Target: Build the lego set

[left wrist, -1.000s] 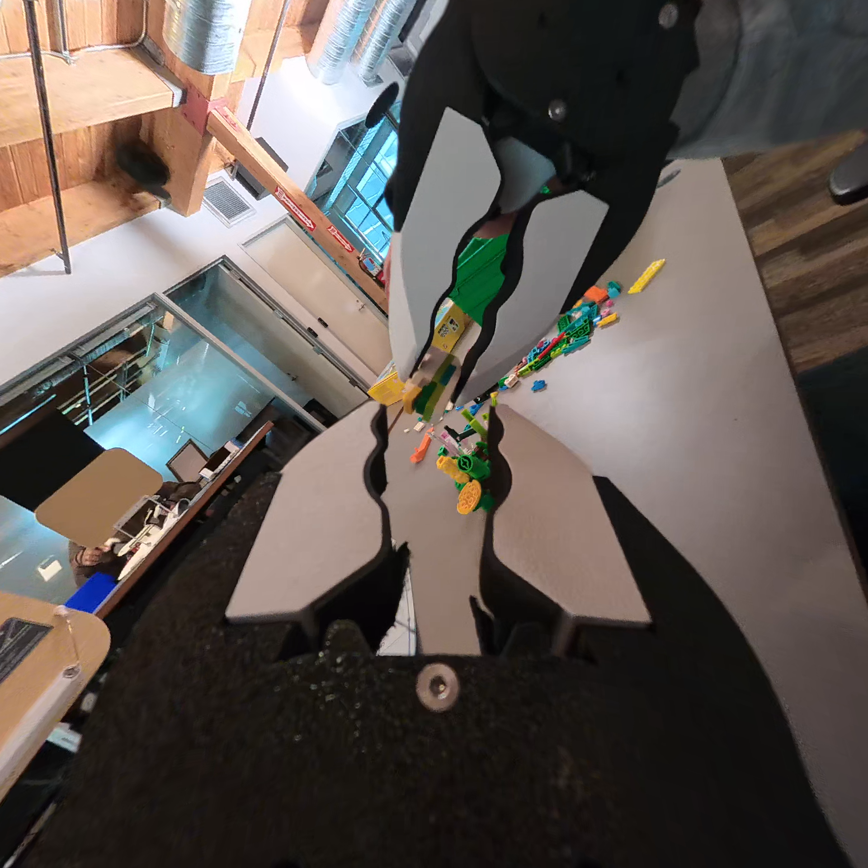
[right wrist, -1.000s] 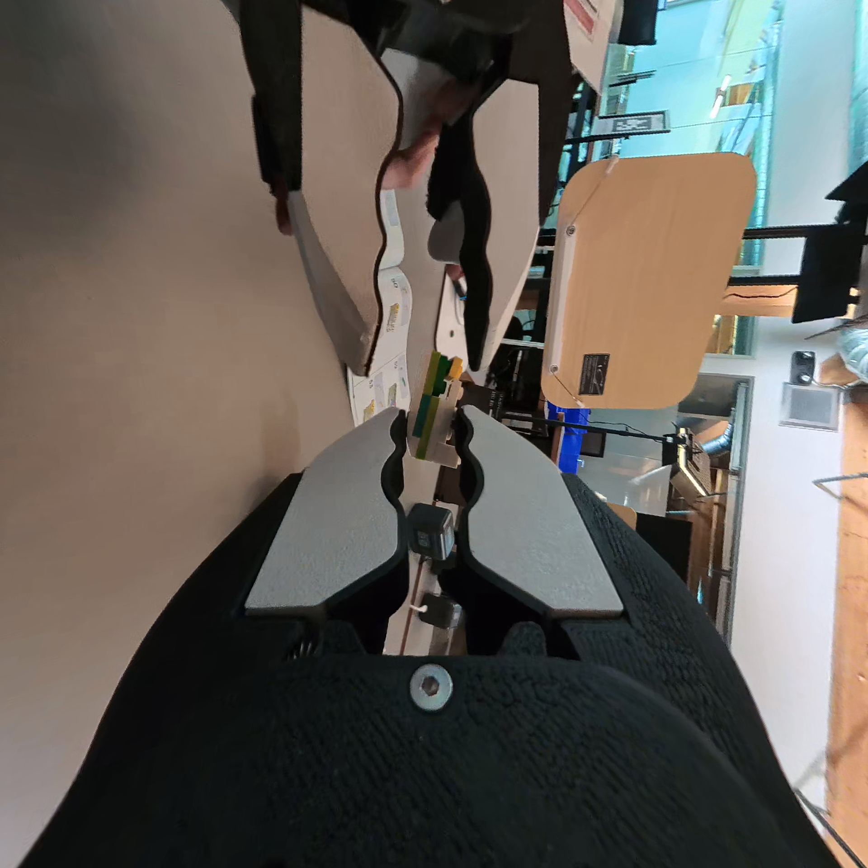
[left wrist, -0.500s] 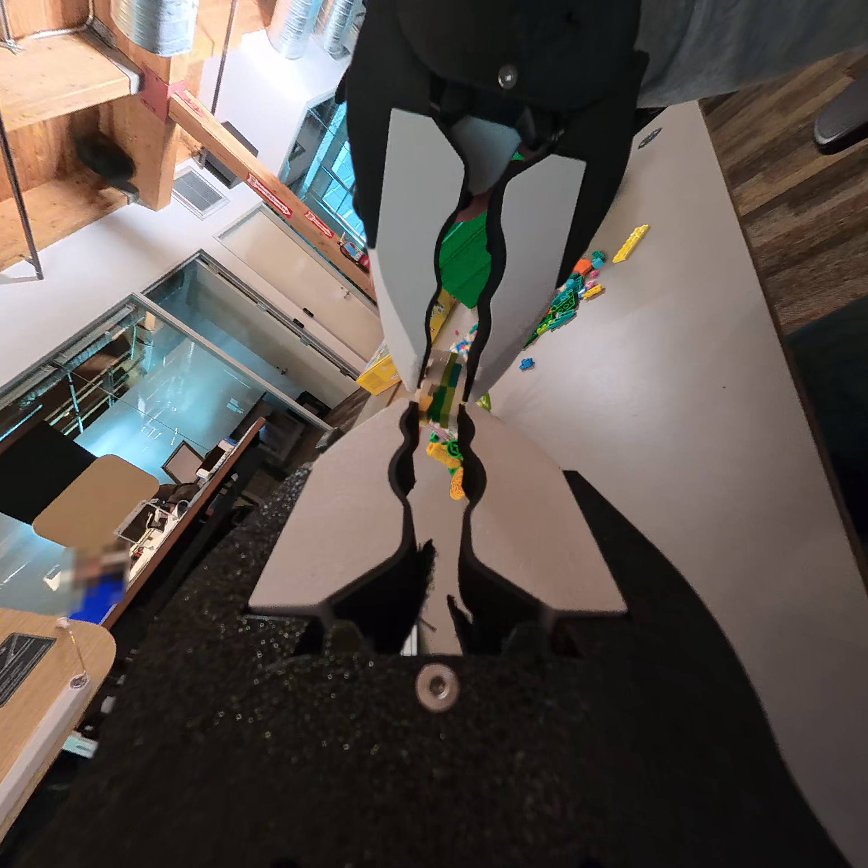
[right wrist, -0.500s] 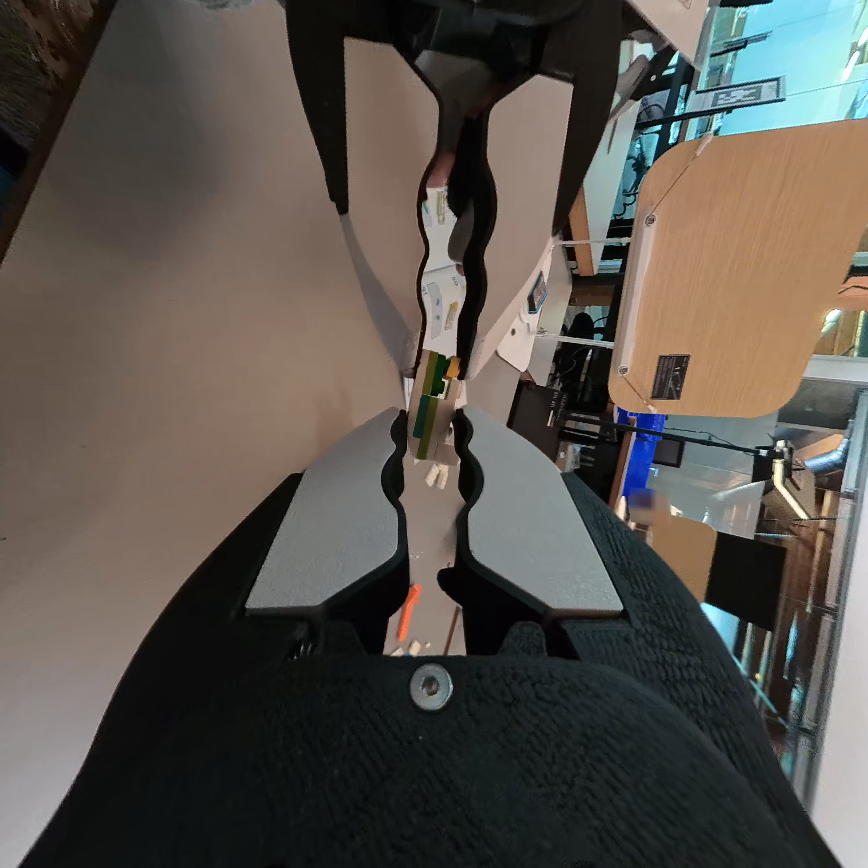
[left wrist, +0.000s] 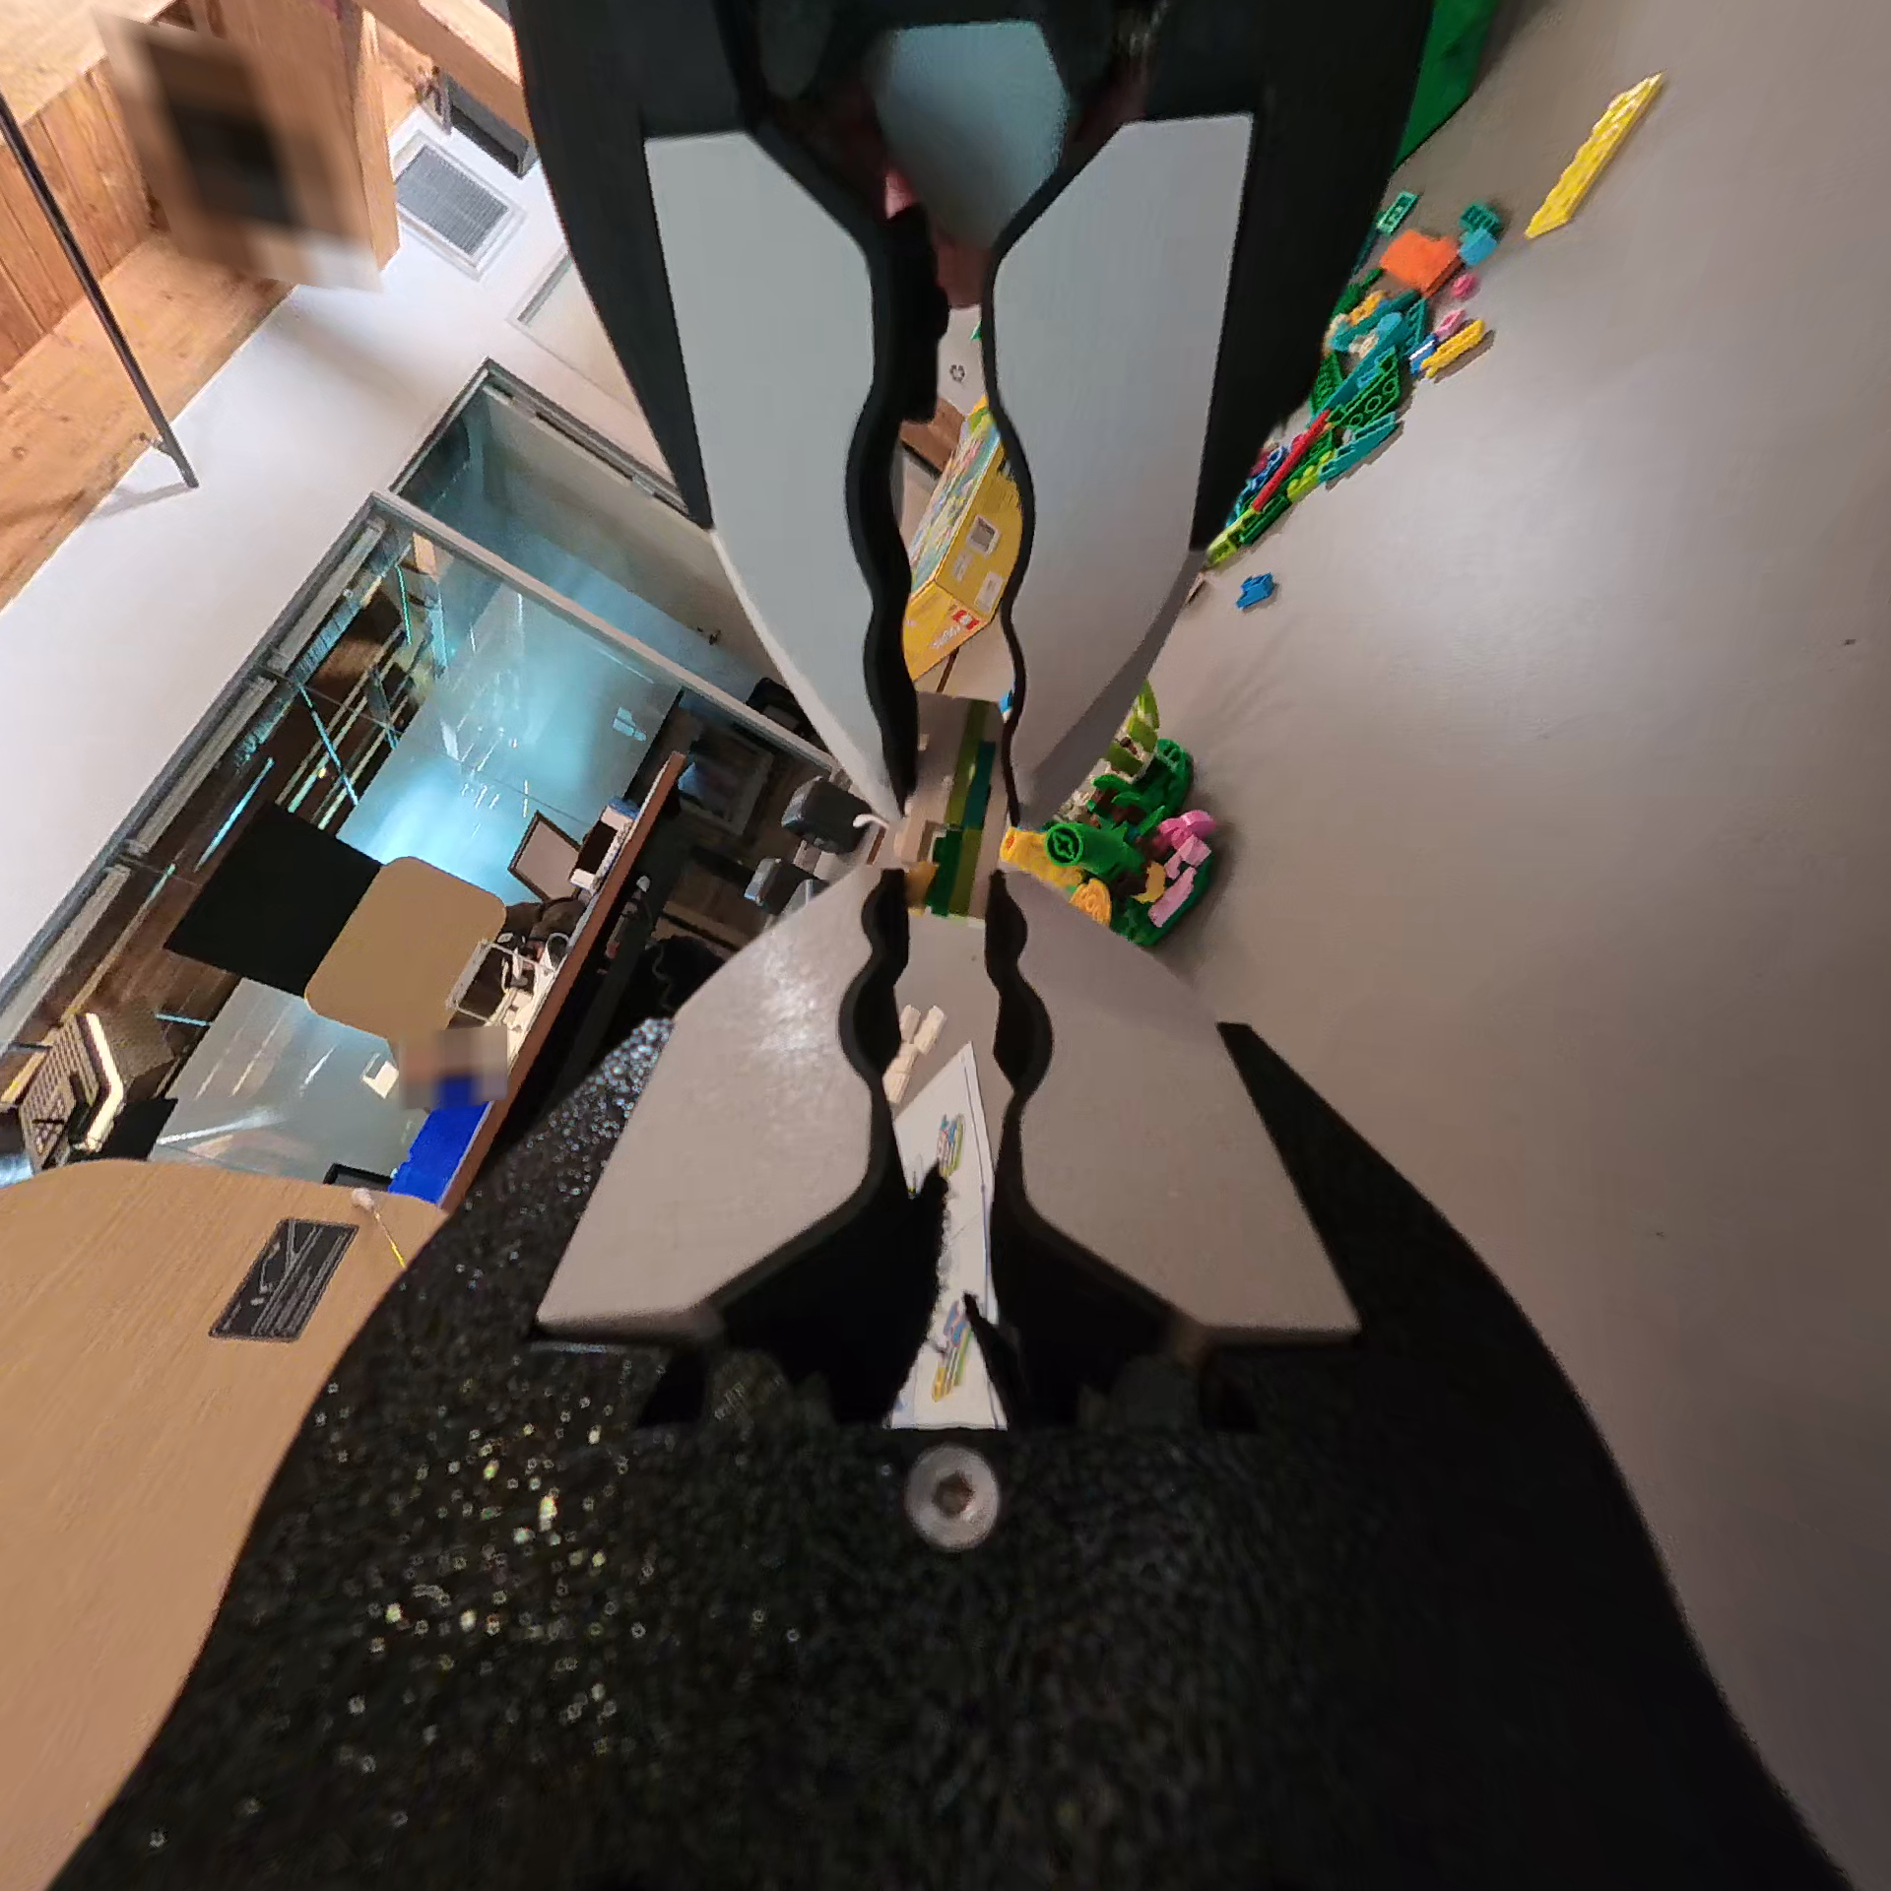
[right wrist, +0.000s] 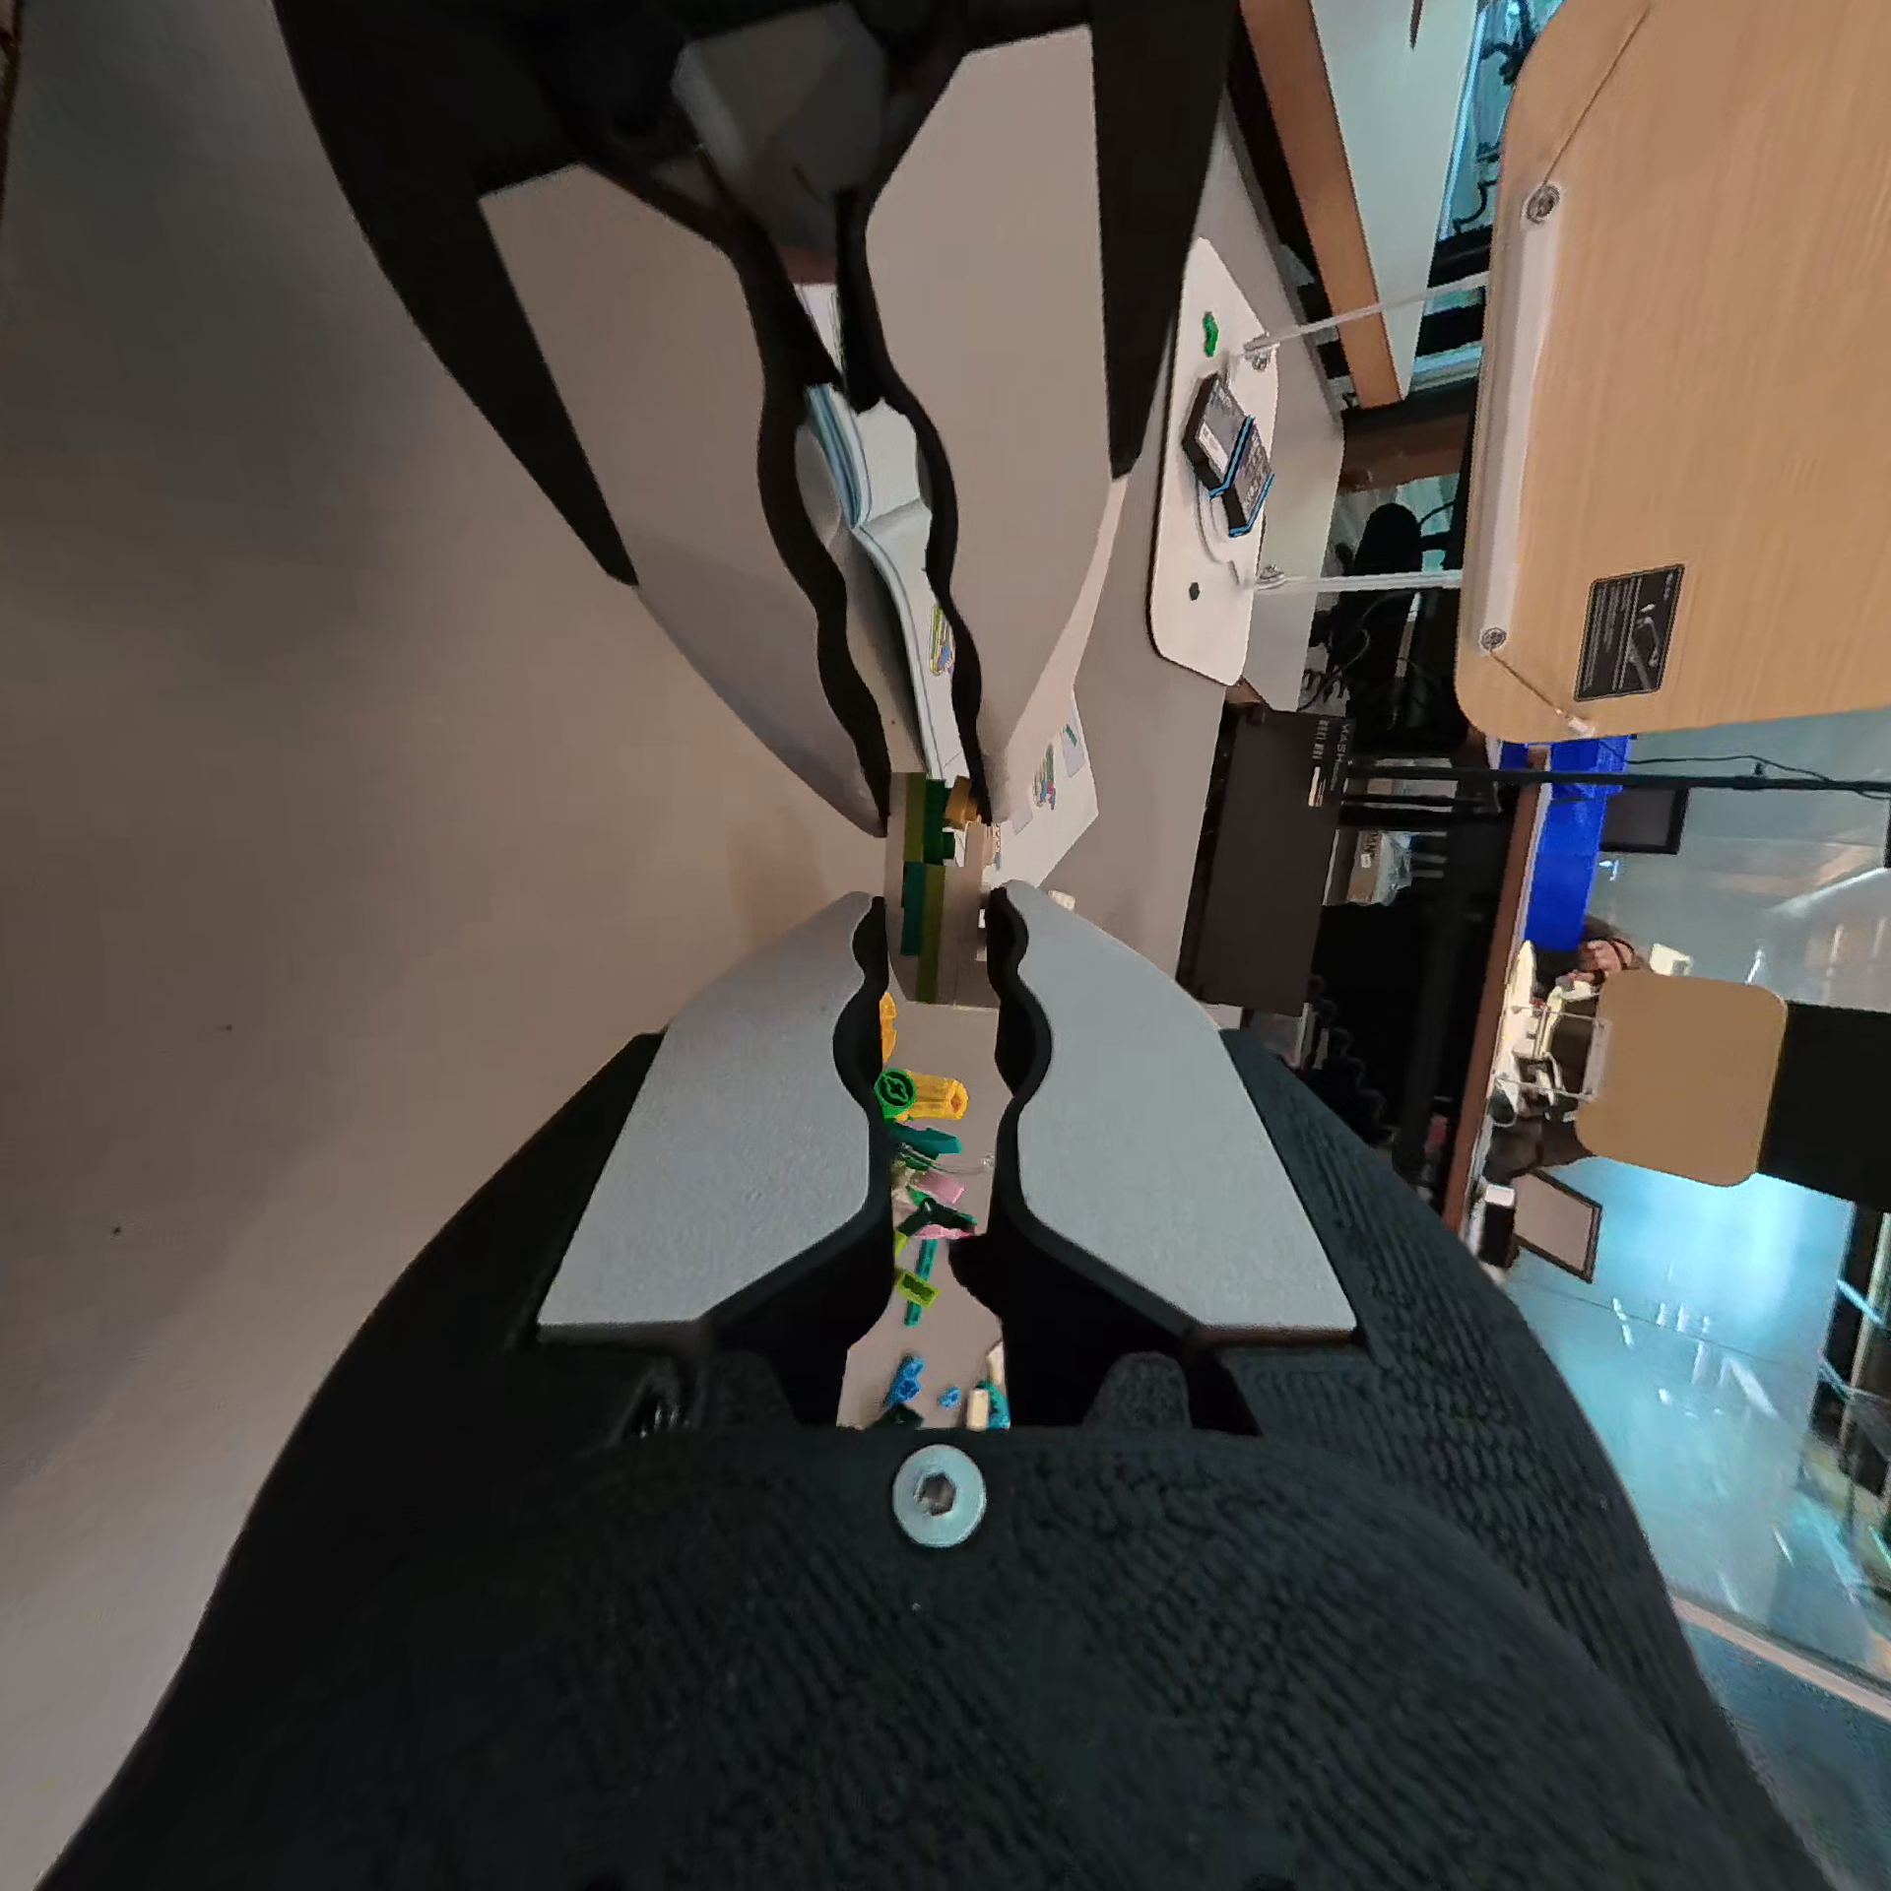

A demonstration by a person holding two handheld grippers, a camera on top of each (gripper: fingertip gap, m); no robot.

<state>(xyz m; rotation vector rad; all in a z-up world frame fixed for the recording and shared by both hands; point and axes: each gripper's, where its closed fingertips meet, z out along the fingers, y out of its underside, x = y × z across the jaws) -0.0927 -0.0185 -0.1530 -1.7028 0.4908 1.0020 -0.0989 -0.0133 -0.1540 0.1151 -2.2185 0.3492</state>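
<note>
- Right gripper (right wrist: 933,926) has its jaws clamped on a small brick assembly (right wrist: 933,921), pads pressing the grey slab on one flank and the green layers on the other.
- That assembly is a stack of thin plates seen edge-on: grey, lime green, dark green, with a small yellow-tan stud piece (right wrist: 960,800) at the far end.
- Left gripper (left wrist: 947,890) comes in nose to nose and its jaws close on the far end of the same assembly (left wrist: 957,839); both grippers grip it, up in the air above the table (left wrist: 1535,819).
- Just beside the tips on the table sits a little green build (left wrist: 1136,849) with pink and yellow bits.
- Under the left gripper lie a few white pieces (left wrist: 916,1039) and a printed booklet (left wrist: 947,1156).
- Farther out: a scatter of loose coloured bricks (left wrist: 1361,379), a yellow plate (left wrist: 1591,154), a yellow box (left wrist: 957,532).
- Off to the side a white plate carries a black device with blue bands (right wrist: 1228,455).
</note>
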